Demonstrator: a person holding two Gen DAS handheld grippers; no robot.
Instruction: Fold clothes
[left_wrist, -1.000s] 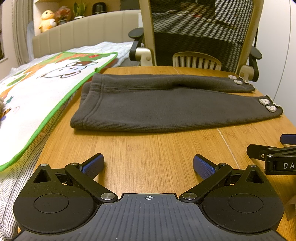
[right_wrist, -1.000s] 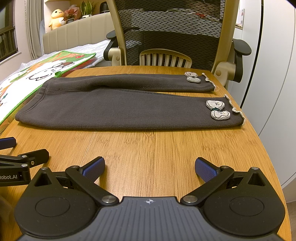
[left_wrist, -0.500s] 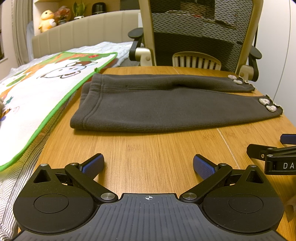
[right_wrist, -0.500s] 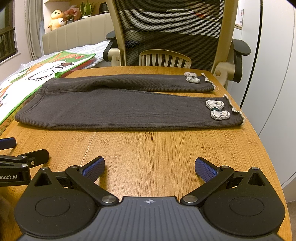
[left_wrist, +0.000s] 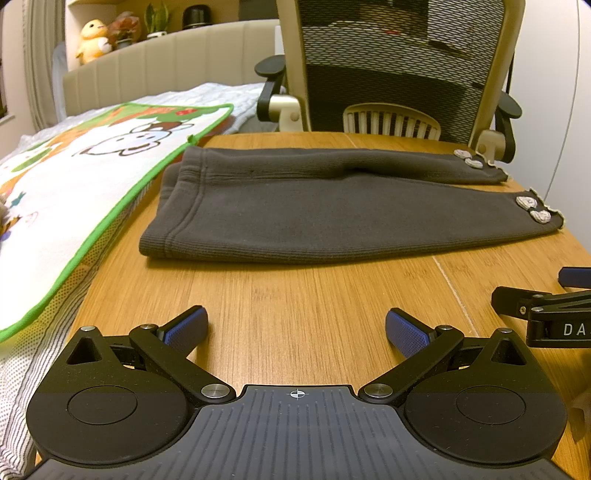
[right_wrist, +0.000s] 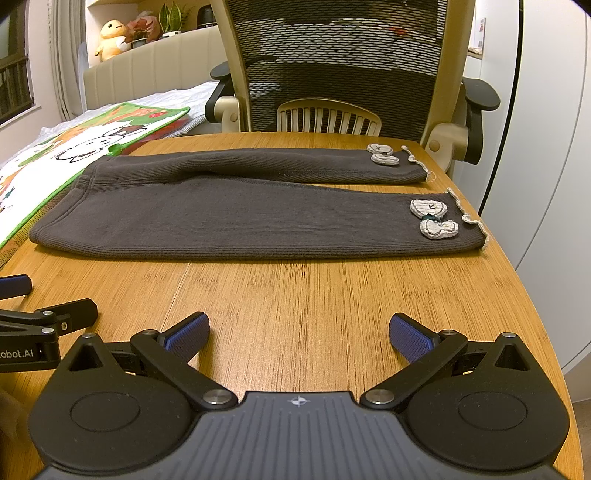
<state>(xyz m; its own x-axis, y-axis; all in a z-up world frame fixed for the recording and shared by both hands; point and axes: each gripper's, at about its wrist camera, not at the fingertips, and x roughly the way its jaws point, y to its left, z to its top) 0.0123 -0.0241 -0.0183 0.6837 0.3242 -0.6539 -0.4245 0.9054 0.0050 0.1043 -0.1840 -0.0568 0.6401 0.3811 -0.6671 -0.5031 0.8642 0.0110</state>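
the dark grey trousers (right_wrist: 236, 218) lie flat across the far half of the wooden table (right_wrist: 314, 295), waistband left and both cuffs right, probably spread so that a fold can start. the left gripper (left_wrist: 295, 328) and right gripper (right_wrist: 297, 330) sit side by side near the front edge, jaws spread wide and empty, well short of the cloth.

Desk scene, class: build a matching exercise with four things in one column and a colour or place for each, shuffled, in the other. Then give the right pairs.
Things:
1. trousers
2. chair
3. mat
4. plush toy

Descriptions:
A. yellow, on the shelf
B. green-edged, left of the table
C. dark grey, flat on the table
D. mesh-backed, behind the table

Pairs: 1-C, 2-D, 3-B, 4-A
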